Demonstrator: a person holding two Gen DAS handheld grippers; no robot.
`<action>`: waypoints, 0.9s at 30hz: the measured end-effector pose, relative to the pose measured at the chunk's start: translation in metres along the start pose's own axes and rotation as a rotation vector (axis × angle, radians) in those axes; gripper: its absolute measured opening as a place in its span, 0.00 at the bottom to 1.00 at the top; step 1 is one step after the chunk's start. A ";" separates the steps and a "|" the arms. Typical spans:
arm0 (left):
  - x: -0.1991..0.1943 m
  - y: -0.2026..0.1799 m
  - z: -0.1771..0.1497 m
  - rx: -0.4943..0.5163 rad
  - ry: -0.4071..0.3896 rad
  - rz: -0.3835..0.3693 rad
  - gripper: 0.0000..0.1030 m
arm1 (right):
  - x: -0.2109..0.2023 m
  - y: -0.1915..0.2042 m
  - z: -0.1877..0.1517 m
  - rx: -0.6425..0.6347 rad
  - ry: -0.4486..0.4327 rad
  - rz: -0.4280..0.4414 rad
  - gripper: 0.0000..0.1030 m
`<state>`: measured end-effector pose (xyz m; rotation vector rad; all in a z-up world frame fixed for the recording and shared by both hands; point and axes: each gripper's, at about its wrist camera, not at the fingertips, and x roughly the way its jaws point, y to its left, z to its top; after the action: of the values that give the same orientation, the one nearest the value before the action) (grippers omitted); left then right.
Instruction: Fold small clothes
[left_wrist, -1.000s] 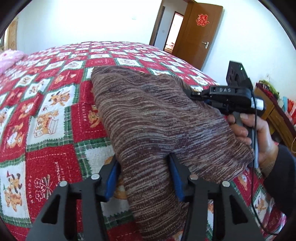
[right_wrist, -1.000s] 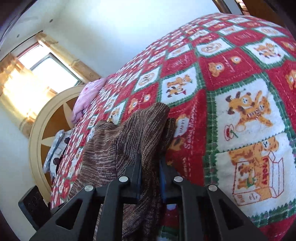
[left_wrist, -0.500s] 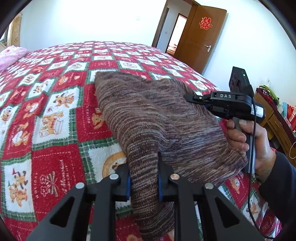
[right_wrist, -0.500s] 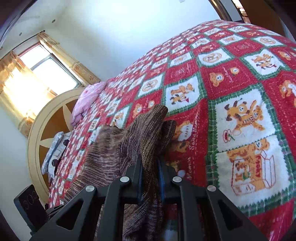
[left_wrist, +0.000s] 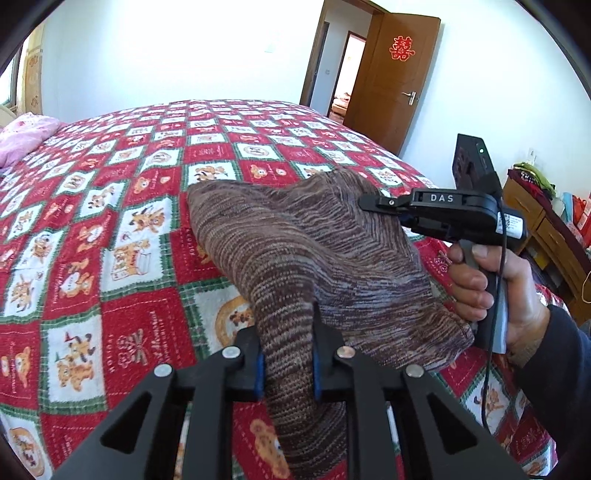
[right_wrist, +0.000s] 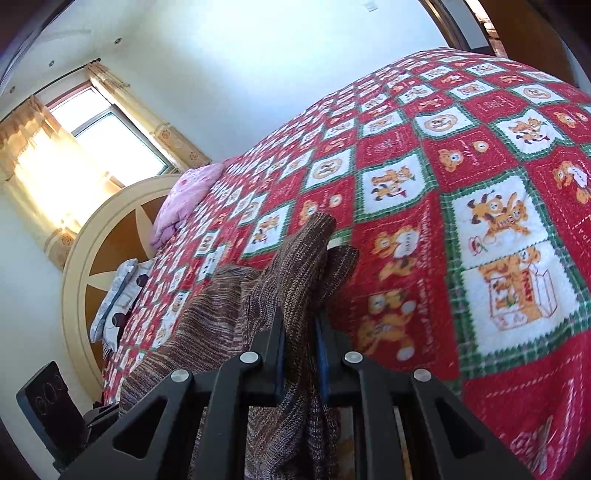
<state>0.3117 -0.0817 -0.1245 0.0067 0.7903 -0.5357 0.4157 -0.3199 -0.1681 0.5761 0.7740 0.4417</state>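
A wide bed covered by a red, white and green checked quilt printed with cartoon bears (left_wrist: 110, 229) fills most of both views, set in a room with pale walls. Past the far corner of the bed stands an open brown wooden door with a red paper emblem (left_wrist: 391, 77). At the bed's head there is a round cream and brown headboard (right_wrist: 103, 258), and above it a window with yellow patterned curtains (right_wrist: 74, 147). A pink pillow (right_wrist: 188, 195) lies on the quilt near the headboard.

The brown and grey striped knitted garment (left_wrist: 295, 251) is held above the quilt's near part, stretched between the two tools, with its far fold resting low toward the quilt. The left gripper (left_wrist: 286, 354), a black frame with blue pads, has its jaws drawn in close and clamped on a bunched strip of the knit that passes straight between the pads and hangs below them. The right gripper (right_wrist: 301, 343) is likewise pinched tight on another bunched edge, the cloth rising in a peak just beyond its fingertips and trailing down under the frame. In the left wrist view the person's right hand (left_wrist: 495, 291), in a dark sleeve, grips the right tool's handle beside the garment. A wooden cabinet with coloured items on top (left_wrist: 543, 221) stands at the room's right edge.
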 end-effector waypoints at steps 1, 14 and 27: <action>-0.002 0.000 -0.001 0.004 -0.002 0.005 0.18 | -0.001 0.003 -0.002 -0.002 0.002 0.004 0.13; -0.039 0.018 -0.019 -0.022 -0.036 0.014 0.18 | 0.007 0.043 -0.032 -0.011 0.042 0.058 0.13; -0.105 0.050 -0.033 -0.037 -0.123 0.082 0.17 | 0.028 0.121 -0.049 -0.070 0.074 0.155 0.13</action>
<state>0.2521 0.0162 -0.0859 -0.0276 0.6770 -0.4396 0.3775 -0.1965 -0.1354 0.5585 0.7841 0.6339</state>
